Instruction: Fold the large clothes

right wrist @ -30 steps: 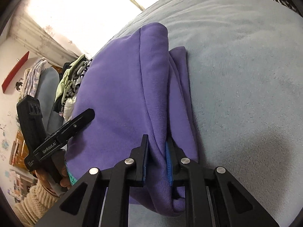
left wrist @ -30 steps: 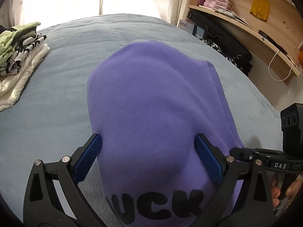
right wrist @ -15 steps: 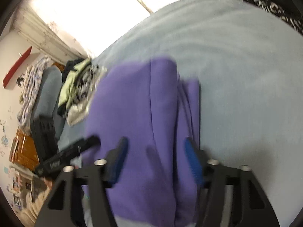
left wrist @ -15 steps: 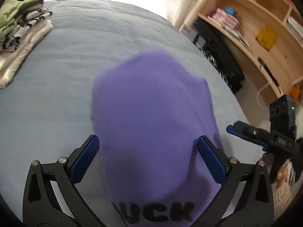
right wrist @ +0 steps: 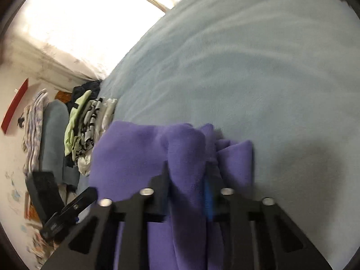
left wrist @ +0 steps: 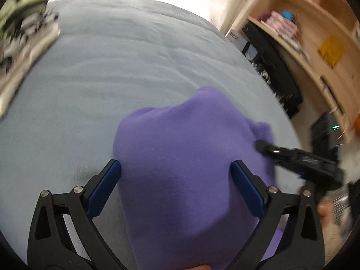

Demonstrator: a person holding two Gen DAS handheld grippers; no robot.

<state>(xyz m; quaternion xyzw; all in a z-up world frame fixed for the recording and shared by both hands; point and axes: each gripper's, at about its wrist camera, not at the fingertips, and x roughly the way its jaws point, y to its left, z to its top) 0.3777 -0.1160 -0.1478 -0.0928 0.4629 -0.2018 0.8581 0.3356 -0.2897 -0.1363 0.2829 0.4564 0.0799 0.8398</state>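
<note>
Right under the left gripper (left wrist: 175, 186) lies the purple garment (left wrist: 186, 180), bunched into a thick fold on the grey-blue bed cover (left wrist: 112, 78). That tool's jaws stand wide, one blue pad on each side of the cloth; the left pad sits at the cloth's edge, but I cannot tell whether either presses on it. A fingertip shows at the very bottom of the left wrist view, under the fabric.

Just to the right of that tool, the right gripper (left wrist: 261, 145) reaches in over the garment's right edge, its black body blurred, with the person's hand (left wrist: 326, 209) behind it. From the right wrist view, the right gripper (right wrist: 187, 180) has a ridge of the purple garment (right wrist: 186, 168) between its fingers, and the jaws are closing on it, already narrow, the cloth pinched up into a pleat that rises past the tips. More purple folds lie just right and left of the fingers. The left gripper (right wrist: 74, 207) shows at the lower left of that view, beside the garment.

Beyond both tools the bed cover runs bare. Far off to the left sits a stack of folded clothes (left wrist: 24, 33), green and black-and-white on top. Far to the right stands a wooden shelf unit (left wrist: 315, 45), with a black bag (left wrist: 274, 72) leaning below it. A bright window (right wrist: 90, 22) glares behind the bed.
</note>
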